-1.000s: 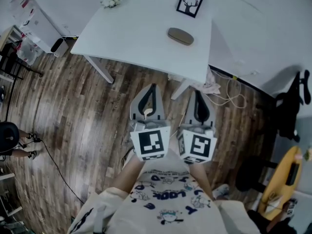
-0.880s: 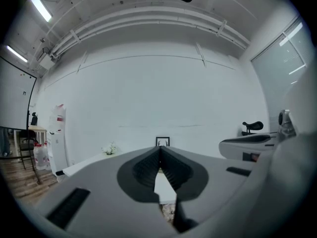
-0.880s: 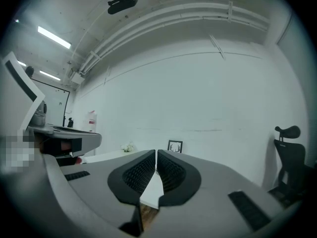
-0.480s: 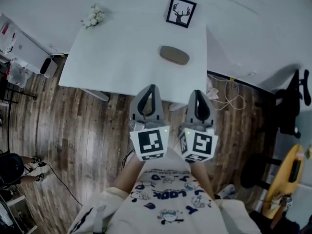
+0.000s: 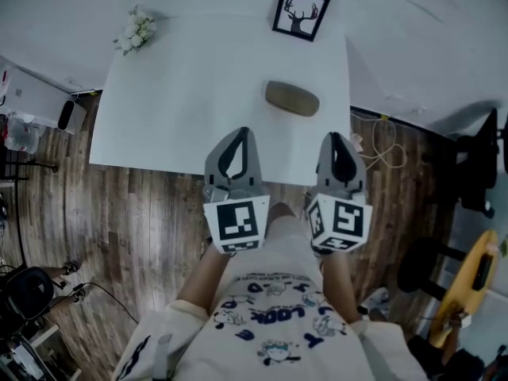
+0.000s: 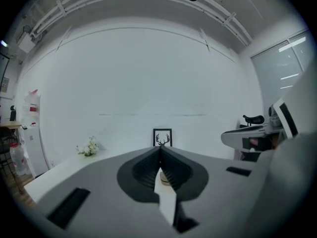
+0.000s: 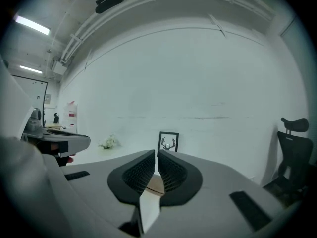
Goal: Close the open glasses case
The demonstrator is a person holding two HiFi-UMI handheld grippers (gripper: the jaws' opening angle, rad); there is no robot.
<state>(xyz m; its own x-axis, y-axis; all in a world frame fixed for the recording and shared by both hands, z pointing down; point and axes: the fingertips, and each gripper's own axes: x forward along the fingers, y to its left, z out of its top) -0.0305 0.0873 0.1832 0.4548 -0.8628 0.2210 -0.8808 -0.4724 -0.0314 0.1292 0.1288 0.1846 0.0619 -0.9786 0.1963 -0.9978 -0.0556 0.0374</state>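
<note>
A brown oval glasses case (image 5: 292, 98) lies on the white table (image 5: 182, 94), towards its far right. From above I cannot tell whether its lid is up. My left gripper (image 5: 240, 133) is shut and empty over the table's near edge, short of the case and to its left. My right gripper (image 5: 340, 137) is also shut and empty, at the near right corner. In the left gripper view a sliver of the case (image 6: 163, 178) shows below the closed jaws of the left gripper (image 6: 160, 148). In the right gripper view the case (image 7: 156, 185) shows below the right gripper (image 7: 156, 155).
A framed deer picture (image 5: 300, 12) stands against the wall behind the case, and a small bunch of flowers (image 5: 135, 32) sits at the table's far left corner. Cables (image 5: 381, 145) lie on the wooden floor to the right, near a black office chair (image 5: 480, 165).
Both grippers have moved forward together, from over the wooden floor to the table's near edge. The table and the case now lie much closer. Both pairs of jaws stayed shut.
</note>
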